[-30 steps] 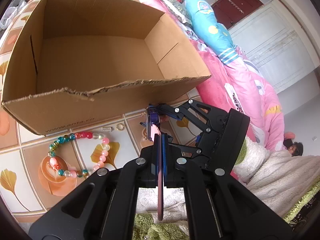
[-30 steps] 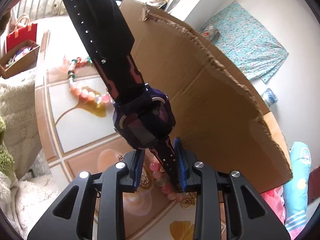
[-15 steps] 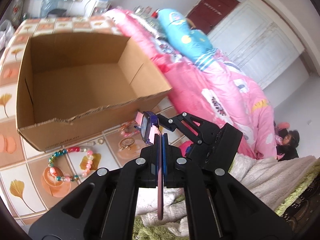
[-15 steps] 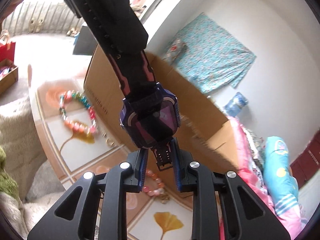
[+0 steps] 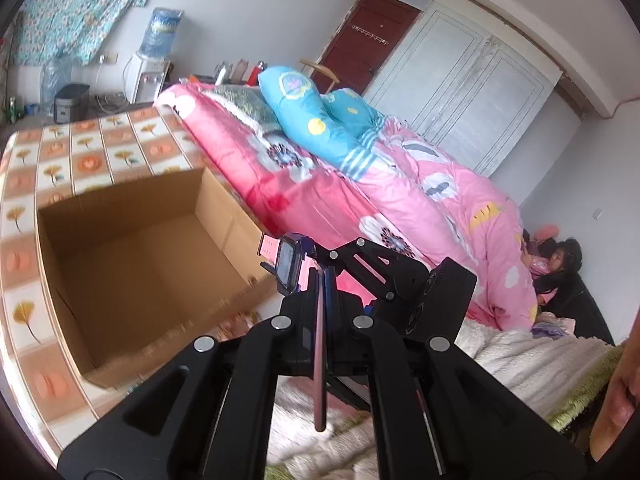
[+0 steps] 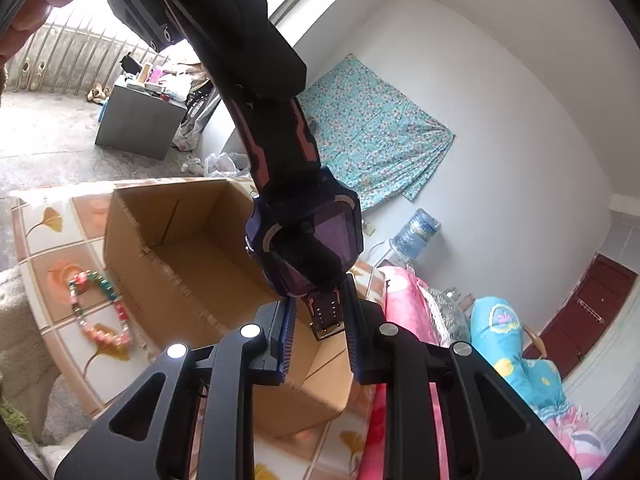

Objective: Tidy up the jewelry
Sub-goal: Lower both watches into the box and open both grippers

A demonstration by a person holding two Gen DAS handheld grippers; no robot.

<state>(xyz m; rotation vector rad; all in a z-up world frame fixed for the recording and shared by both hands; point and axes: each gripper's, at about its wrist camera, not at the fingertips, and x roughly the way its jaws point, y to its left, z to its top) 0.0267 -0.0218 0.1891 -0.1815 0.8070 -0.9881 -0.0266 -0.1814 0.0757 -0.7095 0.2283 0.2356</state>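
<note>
We hold 1 purple square-faced watch [image 6: 306, 240] with pink-and-black strap over the open brown cardboard box [image 5: 132, 264] | left gripper [image 5: 323, 288] clenched on one strap end | right gripper [image 6: 320, 320] grasping the buckle end (2 grips) | beaded bracelet [image 6: 100, 312] beside box

No text can be read in either view. The cardboard box [image 5: 132, 264] shows only plain brown walls from both cameras. The face of the watch [image 6: 308, 240] is dark and gives no digits. The water bottle [image 5: 162, 34] on the dispenser has a blue label, but its print is too small and blurred to read. The pillow [image 5: 316, 120] and the quilt [image 5: 432, 208] on the bed carry only pictures, no letters. The tiles of the counter [image 5: 80, 148] show leaf patterns only.
</note>
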